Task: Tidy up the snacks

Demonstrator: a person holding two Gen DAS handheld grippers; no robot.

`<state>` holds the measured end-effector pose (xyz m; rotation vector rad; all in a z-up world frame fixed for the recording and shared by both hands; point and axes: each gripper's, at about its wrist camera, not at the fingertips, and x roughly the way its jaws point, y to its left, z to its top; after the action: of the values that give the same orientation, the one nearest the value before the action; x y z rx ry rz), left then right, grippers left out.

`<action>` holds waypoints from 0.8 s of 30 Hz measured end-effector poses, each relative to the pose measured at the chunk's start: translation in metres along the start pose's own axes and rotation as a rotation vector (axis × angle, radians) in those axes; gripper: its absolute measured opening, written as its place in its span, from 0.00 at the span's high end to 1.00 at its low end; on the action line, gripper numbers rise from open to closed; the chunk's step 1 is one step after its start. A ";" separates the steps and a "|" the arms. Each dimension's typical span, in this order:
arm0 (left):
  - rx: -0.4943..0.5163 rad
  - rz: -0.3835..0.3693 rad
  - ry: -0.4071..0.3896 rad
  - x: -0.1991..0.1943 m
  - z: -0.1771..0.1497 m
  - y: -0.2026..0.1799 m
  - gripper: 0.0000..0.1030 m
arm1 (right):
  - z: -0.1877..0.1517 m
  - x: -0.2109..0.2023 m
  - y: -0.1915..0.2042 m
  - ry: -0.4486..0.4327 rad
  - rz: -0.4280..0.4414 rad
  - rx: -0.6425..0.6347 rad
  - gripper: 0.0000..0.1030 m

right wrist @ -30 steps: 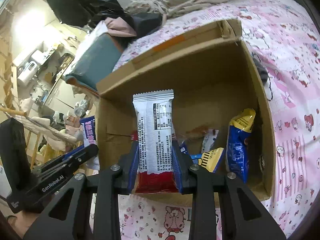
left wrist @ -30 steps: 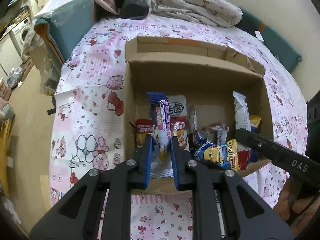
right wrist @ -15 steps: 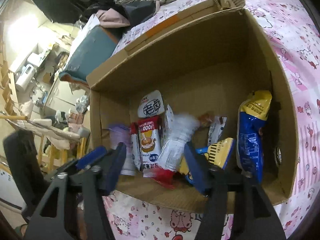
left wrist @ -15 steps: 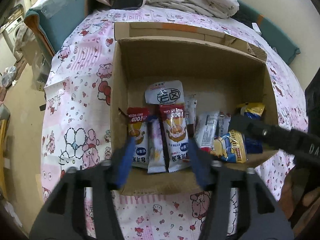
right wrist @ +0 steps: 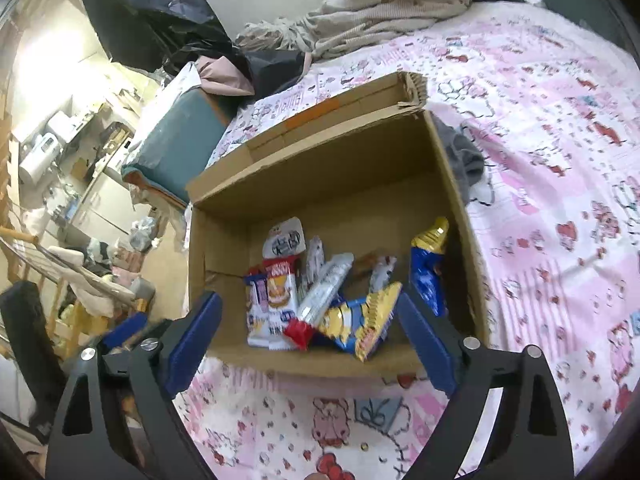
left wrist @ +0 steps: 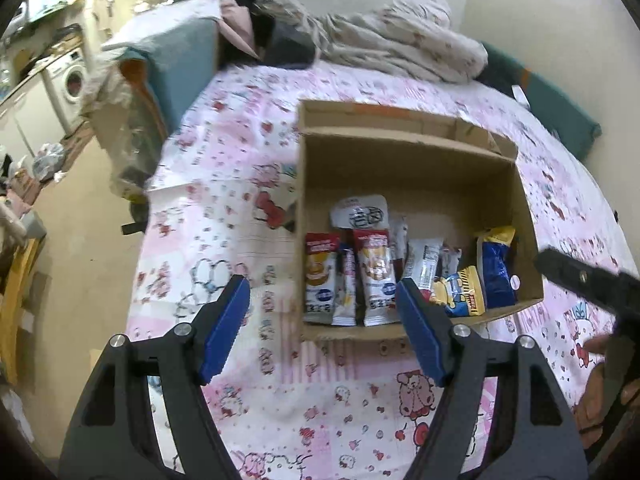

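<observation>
Snacks are all sitting in the cardboard box (left wrist: 408, 152) on the bed, which has a pink cartoon-print sheet (left wrist: 320, 392) over it. Down the left side of the box we've got two red-and-white rice cake packs (left wrist: 319, 276) standing side by side with a skinny pink stick pack (left wrist: 347, 280) wedged between them, and a white pouch with black lettering (left wrist: 360, 212) just behind. In the right wrist view a white bar with a red end (right wrist: 320, 300) leans diagonally across the middle, its red tip resting near the front wall. Next to it lies a blue-and-yellow bag (right wrist: 360, 318), and a taller blue bag with a yellow top (right wrist: 428, 268) stands against the right wall. Our left claw (left wrist: 320, 316) has just been opening and its jaws now stand wide apart with nothing between the blue pads, hovering over the sheet and the front left corner of the box. Our right claw (right wrist: 308, 328) has just been opening too, spread about as wide as the box's front edge, and it's empty as well, apart from the packs. A rumpled blanket (left wrist: 400, 44) is piled at the far end of the bed, a grey sock-like thing (right wrist: 464, 156) lies just outside the box's right wall, and a washing machine (left wrist: 72, 80) shows off to the left.
</observation>
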<state>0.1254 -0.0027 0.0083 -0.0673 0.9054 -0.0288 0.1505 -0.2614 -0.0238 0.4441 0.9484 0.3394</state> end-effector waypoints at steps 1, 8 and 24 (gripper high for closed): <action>-0.010 0.003 -0.009 -0.004 -0.002 0.003 0.30 | -0.006 -0.005 0.000 -0.002 0.000 0.005 0.08; -0.039 0.032 -0.051 -0.032 -0.024 0.011 0.30 | -0.036 -0.033 0.014 -0.057 -0.059 -0.058 0.06; -0.017 0.013 -0.083 -0.055 -0.056 0.002 0.13 | -0.080 -0.059 0.042 -0.194 -0.237 -0.233 0.00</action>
<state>0.0476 -0.0006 0.0165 -0.0780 0.8227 -0.0062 0.0482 -0.2353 -0.0017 0.1451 0.7515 0.1838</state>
